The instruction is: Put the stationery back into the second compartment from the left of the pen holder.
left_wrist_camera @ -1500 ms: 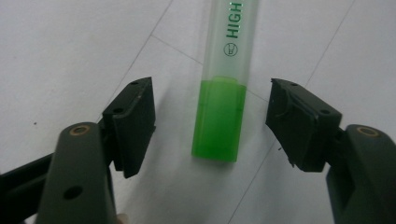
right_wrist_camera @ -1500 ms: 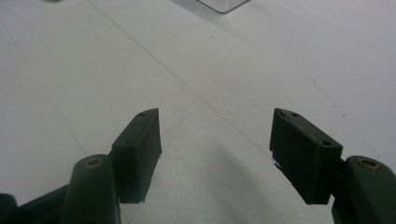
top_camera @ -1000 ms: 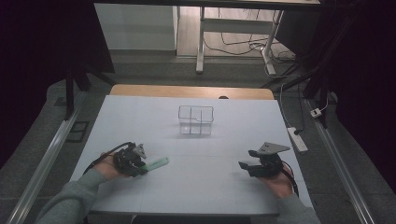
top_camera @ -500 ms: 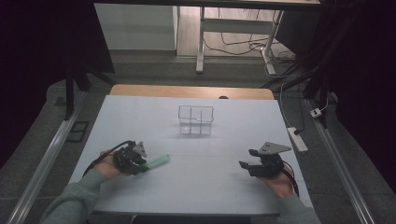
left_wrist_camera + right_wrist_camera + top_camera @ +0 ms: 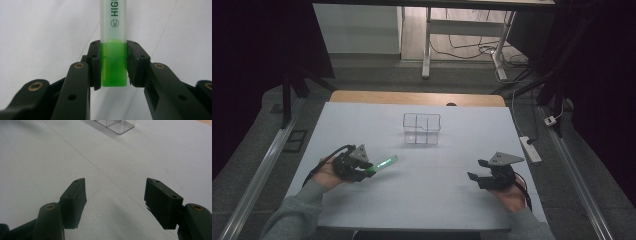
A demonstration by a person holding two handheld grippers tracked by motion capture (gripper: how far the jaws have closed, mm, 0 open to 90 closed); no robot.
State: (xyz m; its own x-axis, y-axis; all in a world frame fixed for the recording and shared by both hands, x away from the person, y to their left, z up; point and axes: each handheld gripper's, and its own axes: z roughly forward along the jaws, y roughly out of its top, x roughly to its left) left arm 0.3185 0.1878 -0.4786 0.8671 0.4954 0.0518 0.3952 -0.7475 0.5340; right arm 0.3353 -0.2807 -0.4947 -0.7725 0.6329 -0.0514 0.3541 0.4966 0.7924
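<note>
A green highlighter (image 5: 384, 162) with a frosted cap juts out to the right from my left gripper (image 5: 368, 169) at the table's left. Seen close up in the left gripper view, that gripper (image 5: 113, 65) has both pads pressed on the highlighter's (image 5: 113, 37) green end, and the pen hangs above the white table. At the right my right gripper (image 5: 475, 170) rests low over the table, jaws wide apart. The right gripper view confirms the right gripper (image 5: 115, 195) has nothing between its fingers.
A clear plastic box (image 5: 421, 128) with compartments stands at the middle back of the white table (image 5: 432, 200); its corner (image 5: 115, 126) shows in the right gripper view. A power strip (image 5: 532, 149) lies on the floor off the table's right edge.
My left gripper has risen a little from the table with the highlighter in it, and the pen's tip now points up and to the right. The right gripper has stayed in place.
</note>
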